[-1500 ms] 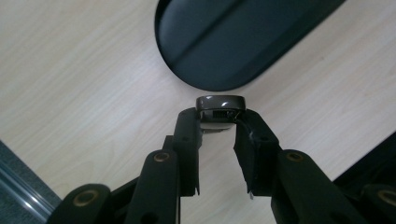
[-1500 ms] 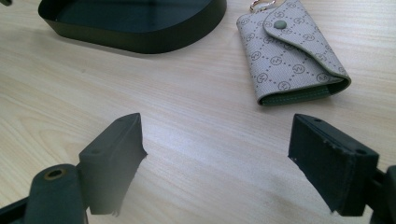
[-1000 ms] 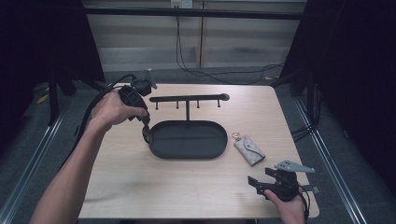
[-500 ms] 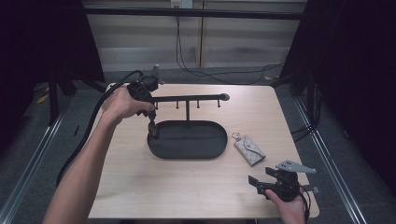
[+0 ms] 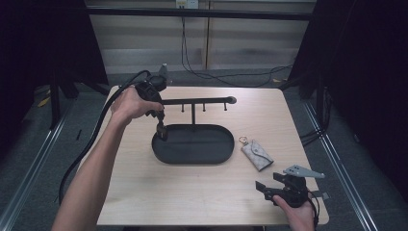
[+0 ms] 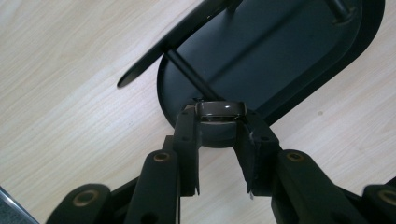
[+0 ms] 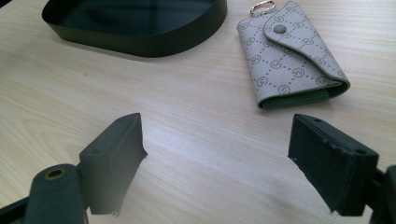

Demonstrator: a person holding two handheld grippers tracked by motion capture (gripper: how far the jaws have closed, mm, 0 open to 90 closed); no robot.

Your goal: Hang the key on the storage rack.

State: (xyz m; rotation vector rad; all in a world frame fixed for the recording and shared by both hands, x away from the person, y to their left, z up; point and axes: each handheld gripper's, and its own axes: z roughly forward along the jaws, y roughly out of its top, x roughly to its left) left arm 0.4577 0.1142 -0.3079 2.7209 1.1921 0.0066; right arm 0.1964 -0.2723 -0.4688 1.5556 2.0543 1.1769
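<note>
My left gripper (image 5: 161,132) points down over the left end of the black oval tray (image 5: 192,161), below the left arm of the black T-shaped hanger bar (image 5: 197,101). In the left gripper view, my left gripper (image 6: 219,119) is shut on a dark glossy ring-shaped band (image 6: 220,108) held just above the tray's edge (image 6: 289,51). A grey patterned key pouch (image 5: 257,154) with a gold ring lies on the table right of the tray. Near the front right corner my right gripper (image 5: 264,187) rests open; between its jaws (image 7: 217,140) is bare wood, with the pouch (image 7: 289,51) ahead.
The tray and hanger stand in the middle of a light wooden table (image 5: 144,202). The tray's wall (image 7: 140,44) lies ahead and left of the right gripper. A thick black cable (image 5: 96,130) trails from the left gripper off the table's left side.
My left hand has shifted to the right with the band, from beside the tray's left rim to over its left end. The right hand has stayed put.
</note>
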